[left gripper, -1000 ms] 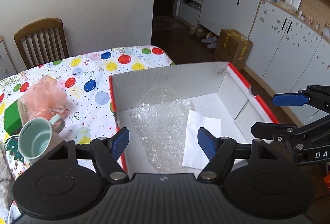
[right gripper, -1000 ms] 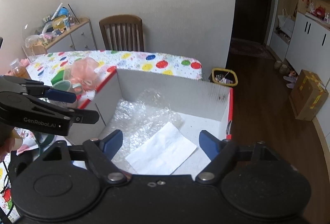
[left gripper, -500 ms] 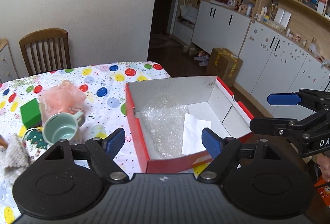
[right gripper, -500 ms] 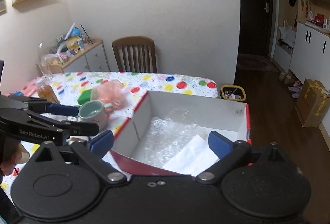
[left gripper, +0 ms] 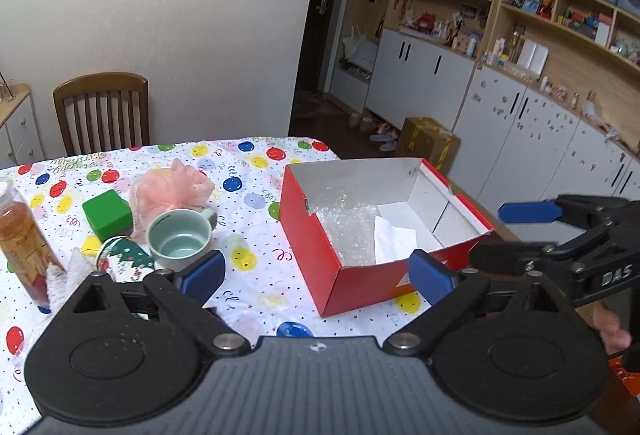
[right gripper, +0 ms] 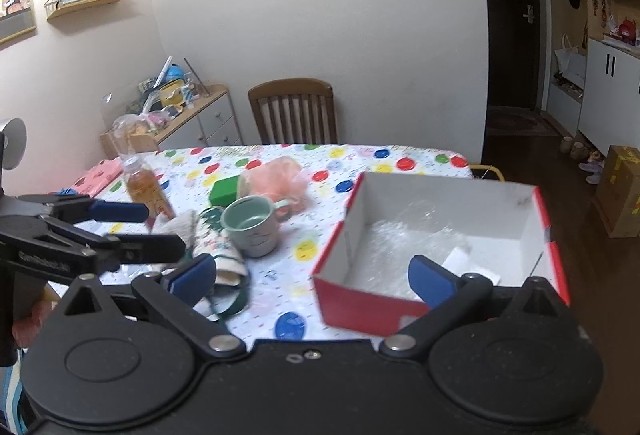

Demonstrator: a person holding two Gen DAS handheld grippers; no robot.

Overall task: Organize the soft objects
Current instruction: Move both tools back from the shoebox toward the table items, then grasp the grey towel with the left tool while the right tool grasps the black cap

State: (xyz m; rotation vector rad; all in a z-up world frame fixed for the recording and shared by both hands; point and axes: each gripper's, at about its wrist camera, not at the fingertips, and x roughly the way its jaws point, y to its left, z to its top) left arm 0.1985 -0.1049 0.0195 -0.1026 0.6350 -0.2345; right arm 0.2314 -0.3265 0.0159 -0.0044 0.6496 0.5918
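well, left tool [left gripper: 316, 273] opening (nothing between) beside red box [left gripper: 360, 275].

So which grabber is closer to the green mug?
The left gripper. The green mug sits just beyond its left finger, and its jaws are opening with nothing between them. The right gripper is over by the red box, empty too.

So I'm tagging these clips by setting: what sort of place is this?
Most likely a home dining and living area: a table under a balloon-print cloth, a wooden chair against the wall, and white cabinets beneath cluttered shelves.
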